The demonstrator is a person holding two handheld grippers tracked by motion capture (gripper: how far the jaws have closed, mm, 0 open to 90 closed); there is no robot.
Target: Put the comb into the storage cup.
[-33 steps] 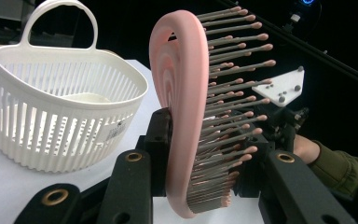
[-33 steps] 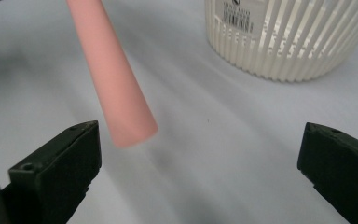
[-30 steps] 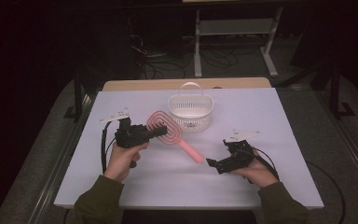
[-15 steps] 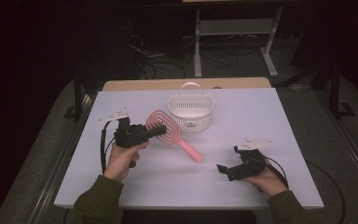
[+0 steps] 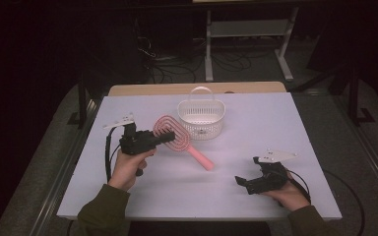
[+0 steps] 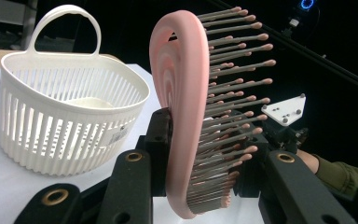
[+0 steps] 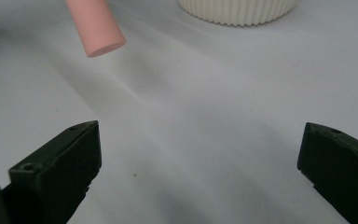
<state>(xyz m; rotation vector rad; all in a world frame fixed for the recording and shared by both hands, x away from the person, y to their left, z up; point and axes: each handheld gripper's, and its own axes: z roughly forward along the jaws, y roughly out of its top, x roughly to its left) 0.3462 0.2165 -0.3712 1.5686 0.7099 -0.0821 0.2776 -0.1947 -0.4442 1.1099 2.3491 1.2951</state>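
While the left hand-held gripper (image 5: 165, 137) clamps the pink hairbrush (image 5: 174, 135) aloft, the right hand-held gripper (image 5: 240, 183) rests low, jaws apart.

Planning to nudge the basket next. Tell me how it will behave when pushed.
The basket probably slides easily: it looks like thin slotted plastic, so light, and sits empty on the smooth table. Its broad base suggests it won't tip. The walls may flex slightly under a squeeze.

A white-topped table (image 5: 275, 123) carries a white slatted basket (image 5: 202, 119) standing upright toward its far middle.
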